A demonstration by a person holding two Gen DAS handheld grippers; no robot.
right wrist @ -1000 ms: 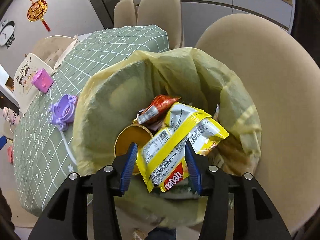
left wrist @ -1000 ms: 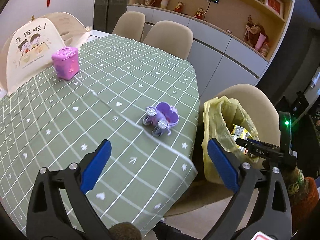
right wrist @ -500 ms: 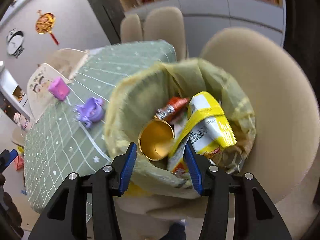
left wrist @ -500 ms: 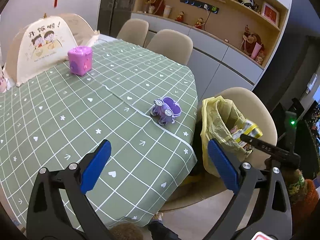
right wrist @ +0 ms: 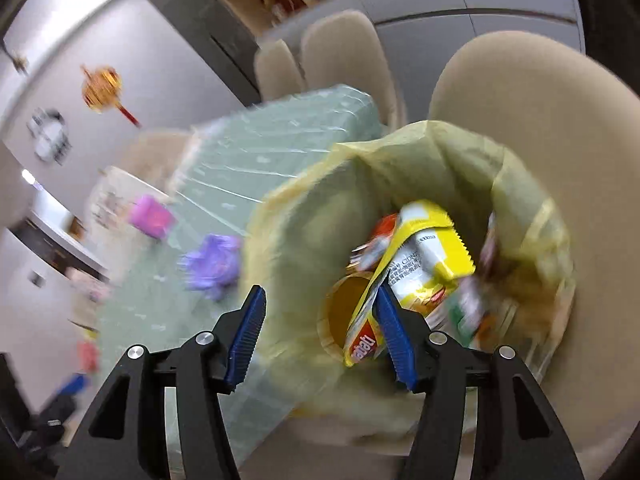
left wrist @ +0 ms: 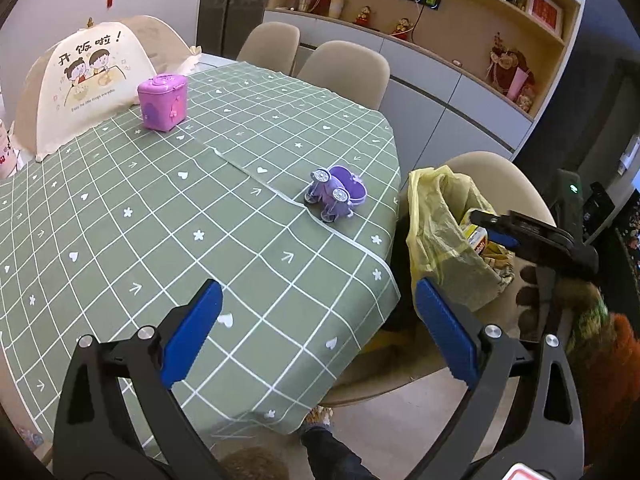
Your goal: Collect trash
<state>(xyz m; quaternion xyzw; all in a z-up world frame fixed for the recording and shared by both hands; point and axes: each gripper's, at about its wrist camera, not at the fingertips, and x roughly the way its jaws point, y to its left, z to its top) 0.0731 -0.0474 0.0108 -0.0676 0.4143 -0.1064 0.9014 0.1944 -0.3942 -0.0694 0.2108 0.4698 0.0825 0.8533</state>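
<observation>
A yellow trash bag (left wrist: 440,232) sits open on a beige chair (left wrist: 516,184) at the table's right edge. It also shows in the right wrist view (right wrist: 312,232), holding a yellow wafer wrapper (right wrist: 424,256), an orange wrapper (right wrist: 380,236) and a gold cup (right wrist: 344,316). My right gripper (right wrist: 320,340) is open and empty just above the bag's near rim; it shows in the left wrist view (left wrist: 496,226) over the bag. My left gripper (left wrist: 316,328) is open and empty above the table's front edge.
A green checked tablecloth (left wrist: 160,208) covers the table. On it stand a purple toy stroller (left wrist: 336,194), a pink toy box (left wrist: 162,102) and a mesh food cover (left wrist: 84,80). Two beige chairs (left wrist: 344,68) stand at the far side. Shelves and cabinets line the back wall.
My right gripper has let go of the yellow wrapper, which now lies in the bag, and has pulled back and up. My left gripper has drawn back from the table.
</observation>
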